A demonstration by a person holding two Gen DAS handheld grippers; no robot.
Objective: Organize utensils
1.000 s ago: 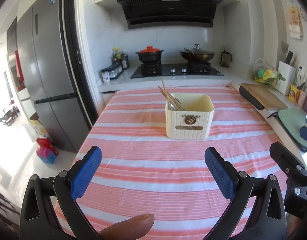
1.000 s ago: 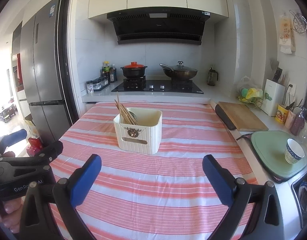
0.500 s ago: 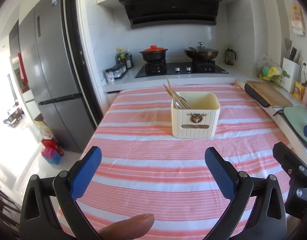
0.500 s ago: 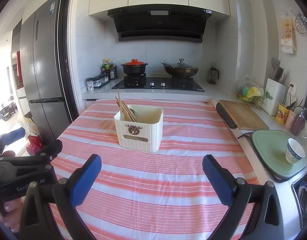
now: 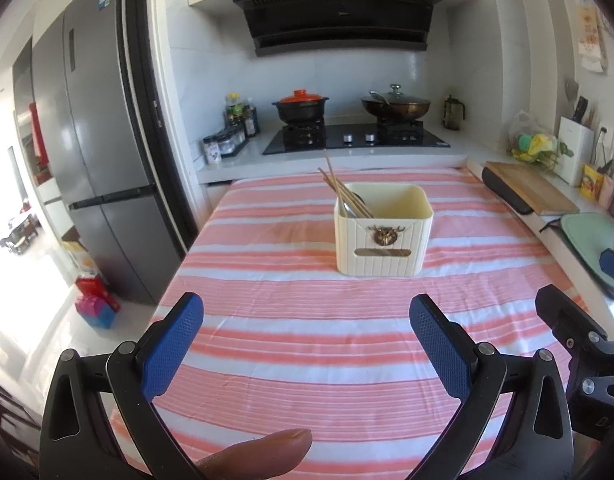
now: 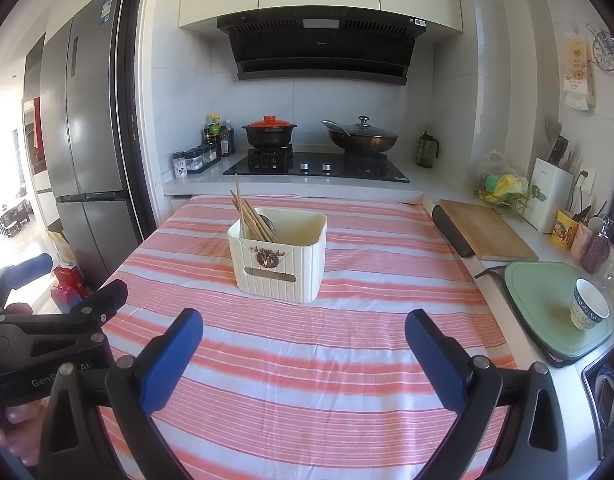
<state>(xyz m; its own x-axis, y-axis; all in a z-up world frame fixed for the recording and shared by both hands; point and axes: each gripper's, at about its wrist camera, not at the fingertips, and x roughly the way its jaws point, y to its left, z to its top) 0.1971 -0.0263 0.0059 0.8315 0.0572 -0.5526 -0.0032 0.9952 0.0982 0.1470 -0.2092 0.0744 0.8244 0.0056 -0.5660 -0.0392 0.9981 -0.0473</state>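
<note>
Left wrist view: left tongs [image 5: 307, 322] spread wide, nothing between the blue pads [image 5: 171, 344]. They hang above the near part of the table [image 5: 267, 360], which is covered in a pink-and-white striped cloth. Bare cloth runs from the tongs to the cream utensil box [image 5: 383, 240]. The box stands toward the table's far half, well clear of the left edge and of the far edge below the stove [image 5: 355, 138]. Front face ribbed, with a bronze emblem and a slot handle. Wooden chopsticks [image 5: 343, 192] lean in the box's left side, tips sticking out over the rim; a metal utensil sits beside them, kind unclear. Part of the right tongs [image 5: 579, 344] shows to the right of the box, nearer the camera.

Right wrist view: right tongs [image 6: 303, 334] also spread wide, empty. Box [image 6: 279, 256] sits ahead and slightly left, open striped cloth on all sides. To the right of the box, past the table edge: wooden cutting board [image 6: 487, 232], green mat [image 6: 547, 304] with a cup [image 6: 589, 310].
</note>
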